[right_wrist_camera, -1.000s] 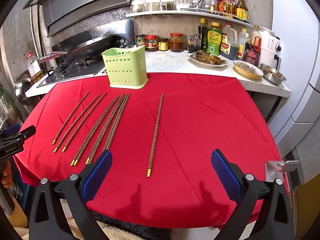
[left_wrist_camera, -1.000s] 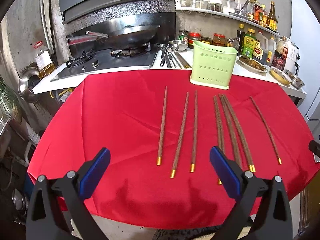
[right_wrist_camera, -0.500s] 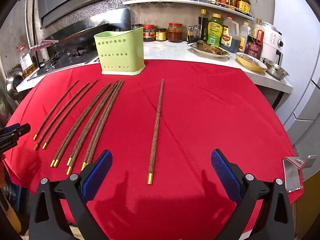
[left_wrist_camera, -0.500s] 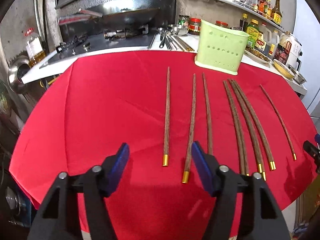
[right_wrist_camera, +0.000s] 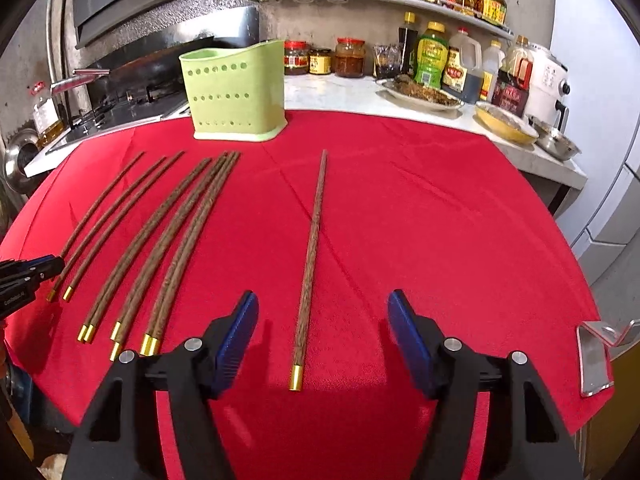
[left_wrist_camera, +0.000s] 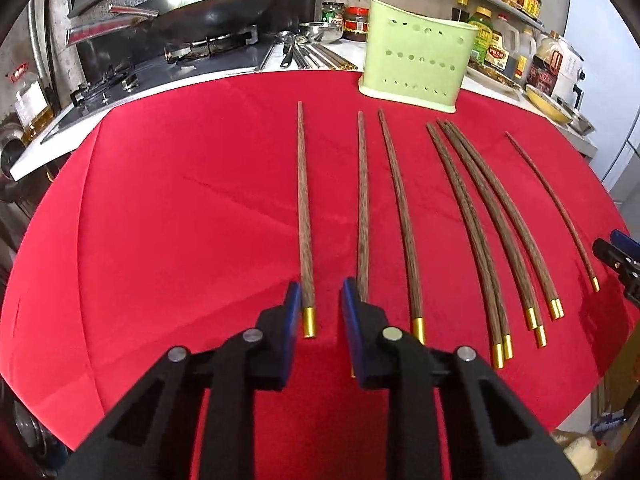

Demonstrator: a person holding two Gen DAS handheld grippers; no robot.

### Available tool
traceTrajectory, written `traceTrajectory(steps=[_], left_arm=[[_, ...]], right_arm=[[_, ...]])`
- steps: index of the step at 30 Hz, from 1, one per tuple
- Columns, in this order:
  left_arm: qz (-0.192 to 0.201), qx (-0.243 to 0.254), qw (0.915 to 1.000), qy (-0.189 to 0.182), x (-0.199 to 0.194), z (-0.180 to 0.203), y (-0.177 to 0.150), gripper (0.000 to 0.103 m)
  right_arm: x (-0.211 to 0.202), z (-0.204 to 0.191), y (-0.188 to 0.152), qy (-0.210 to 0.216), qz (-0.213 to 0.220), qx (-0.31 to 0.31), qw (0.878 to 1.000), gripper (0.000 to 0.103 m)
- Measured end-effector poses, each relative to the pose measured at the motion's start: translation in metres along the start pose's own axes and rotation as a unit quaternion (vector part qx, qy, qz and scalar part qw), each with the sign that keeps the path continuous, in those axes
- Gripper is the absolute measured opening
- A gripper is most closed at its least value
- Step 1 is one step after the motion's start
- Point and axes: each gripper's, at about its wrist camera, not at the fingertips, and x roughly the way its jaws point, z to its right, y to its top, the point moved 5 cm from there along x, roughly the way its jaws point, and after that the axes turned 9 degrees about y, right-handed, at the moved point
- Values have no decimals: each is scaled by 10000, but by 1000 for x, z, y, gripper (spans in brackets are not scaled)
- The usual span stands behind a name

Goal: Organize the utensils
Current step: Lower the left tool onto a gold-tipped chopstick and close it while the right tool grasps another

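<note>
Several long brown chopsticks with gold ends lie on the red tablecloth (left_wrist_camera: 160, 220). A light green perforated utensil holder (left_wrist_camera: 416, 68) stands at the far edge; it also shows in the right wrist view (right_wrist_camera: 234, 92). My left gripper (left_wrist_camera: 320, 300) has its jaws narrowed around the gold end of the leftmost chopstick (left_wrist_camera: 304, 216), with a small gap left. My right gripper (right_wrist_camera: 322, 324) is open and straddles the near end of a lone chopstick (right_wrist_camera: 312, 248). The other chopsticks (right_wrist_camera: 168, 236) lie to its left.
A stove with a wok (left_wrist_camera: 216, 8) stands behind the table at left. Jars, bottles and dishes (right_wrist_camera: 440, 64) fill the counter and shelf at the back. A metal bracket (right_wrist_camera: 596, 352) sits at the table's right edge.
Both grippers moved forward and down toward the chopstick ends. The left jaws narrowed from wide open around the leftmost chopstick. The right jaws narrowed somewhat.
</note>
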Motion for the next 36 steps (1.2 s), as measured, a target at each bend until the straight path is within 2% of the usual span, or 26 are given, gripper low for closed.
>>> traceTrajectory(steps=[4,7,11,14,21,25,28,30,32,34,36], left_arm=[[-23,-2,9999,166,-1,1,0,22],[-28,29,9994,330,-2,0,-4,22],[13,30,9994,334,-4,-4,-5,21],[72,77,9995,306,-4,-4,-6,21],[139,131,9996,220,-10,-2,-15,21],[246,208,9989,352,-10,2,-15,21],[193,277,9985,424,-10,4,-14,21],[184,331,9983,446,-10,6,-14,16],[215,360,9981,457,-10,9,-13,7],[261,298,9981,473,-10,8,-14,7],[268,127,9991,296,-12,5,-15,7]], right_arm=[[5,0,-3,90,-50,-20,9999,66],[9,-2,-8,169,-135,-54,9998,57],[15,-1,-14,190,-147,-32,9997,22],[13,-3,-16,265,-109,-53,9996,14],[-2,-11,-36,174,59,-318,9993,15],[-5,-12,-41,88,261,-359,9990,15],[-5,-9,-41,190,377,-267,9988,13],[-4,-6,-41,278,439,-180,9985,8],[-2,-4,-38,284,503,-157,9982,8],[-2,-1,-36,353,505,-73,9981,7],[-3,1,-36,351,502,-51,9981,7]])
